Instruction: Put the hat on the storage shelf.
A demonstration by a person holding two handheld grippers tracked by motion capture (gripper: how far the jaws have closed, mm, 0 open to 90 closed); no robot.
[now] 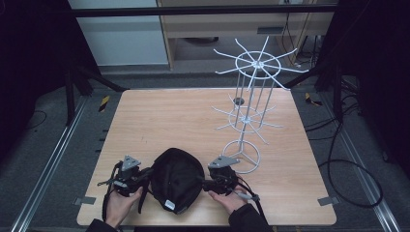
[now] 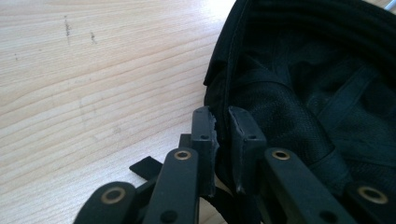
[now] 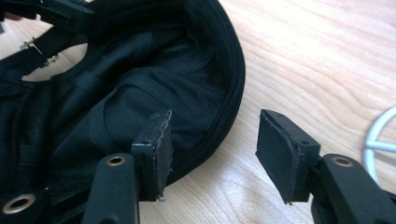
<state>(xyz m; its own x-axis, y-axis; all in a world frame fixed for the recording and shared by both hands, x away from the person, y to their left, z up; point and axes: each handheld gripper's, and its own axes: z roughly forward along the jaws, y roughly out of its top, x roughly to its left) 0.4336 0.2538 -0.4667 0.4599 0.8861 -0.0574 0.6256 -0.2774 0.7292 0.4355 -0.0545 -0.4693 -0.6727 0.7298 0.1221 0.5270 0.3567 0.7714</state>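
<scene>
Cap [image 1: 176,179] lay upside down at the near edge of the table [image 1: 159,116], between your two hands. Your left gripper [image 2: 223,135] had its jaws nearly closed on the cap's rim, pinching the fabric edge with one jaw inside and one outside. Your right gripper [image 3: 212,144] stood with jaws spread wide, one over the cap's inside, the other over bare wood, clamping nothing. Beyond your right hand [image 1: 231,199] stood the white wire rack [image 1: 251,111], its base ring close to that gripper.
</scene>
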